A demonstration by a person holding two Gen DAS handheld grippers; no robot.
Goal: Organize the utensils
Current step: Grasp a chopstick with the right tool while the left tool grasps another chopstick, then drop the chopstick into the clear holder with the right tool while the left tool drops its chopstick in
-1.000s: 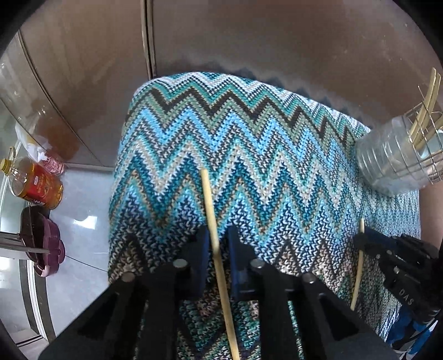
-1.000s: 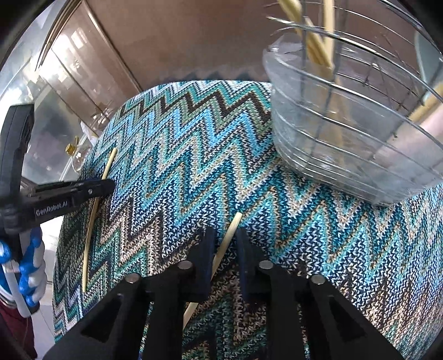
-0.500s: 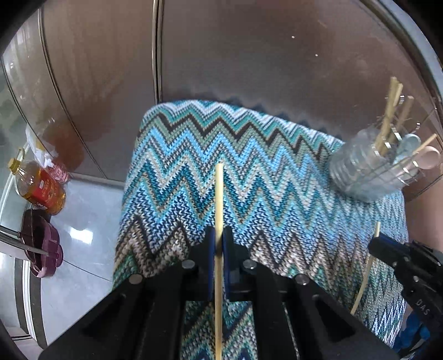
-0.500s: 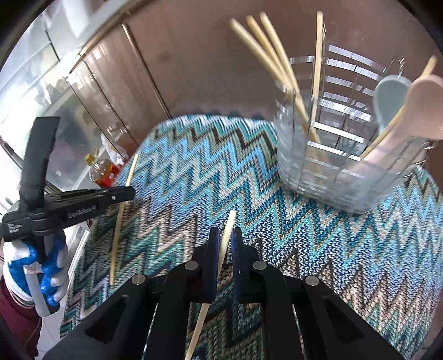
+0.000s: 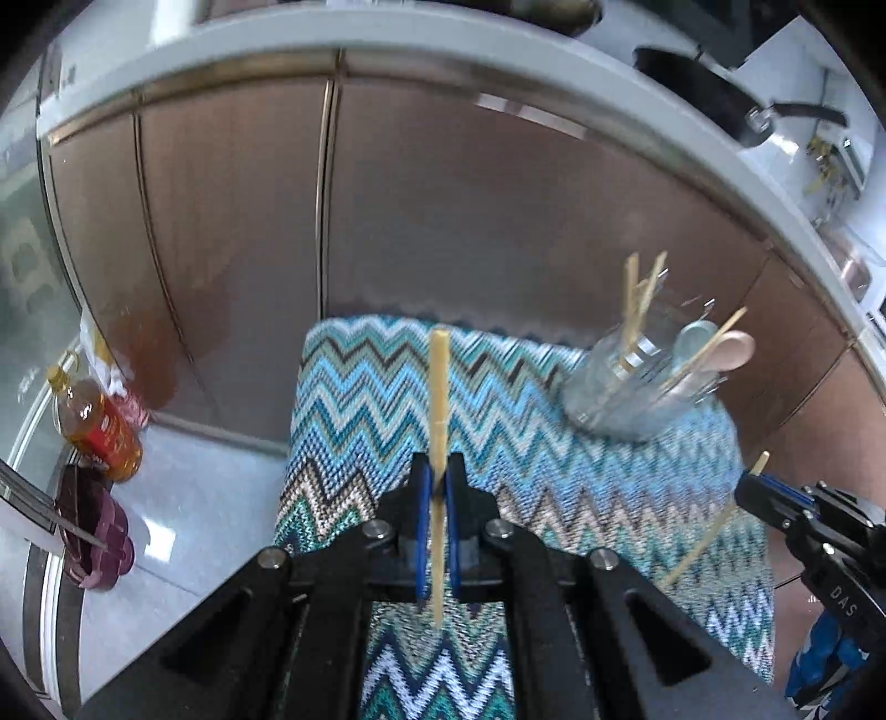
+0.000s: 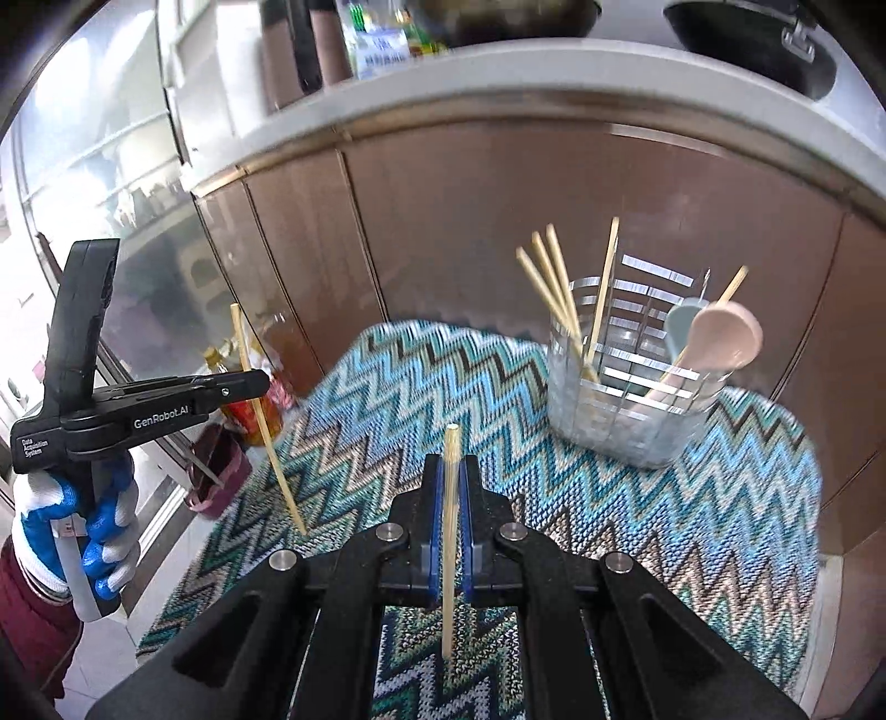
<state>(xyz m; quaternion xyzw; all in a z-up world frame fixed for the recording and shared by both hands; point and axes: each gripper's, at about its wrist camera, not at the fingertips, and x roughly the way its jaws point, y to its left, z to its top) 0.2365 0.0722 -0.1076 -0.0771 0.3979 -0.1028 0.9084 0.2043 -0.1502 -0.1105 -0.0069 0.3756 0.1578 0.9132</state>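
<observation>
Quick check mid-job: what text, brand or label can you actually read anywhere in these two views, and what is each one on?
"GenRobot.AI": side of the left gripper, right wrist view.
"Data Acquisition System": small print on the same gripper's handle.
"DAS": body of the right gripper, left wrist view.
Oil bottle label: too blurred to read.
Bottles on the counter: labels blurred, unreadable.

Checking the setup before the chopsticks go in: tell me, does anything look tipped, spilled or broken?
Nothing stands out. The wire holder stands upright on the zigzag cloth, chopsticks and spoons inside. Each gripper, left gripper and right gripper, pinches one intact chopstick.
</observation>
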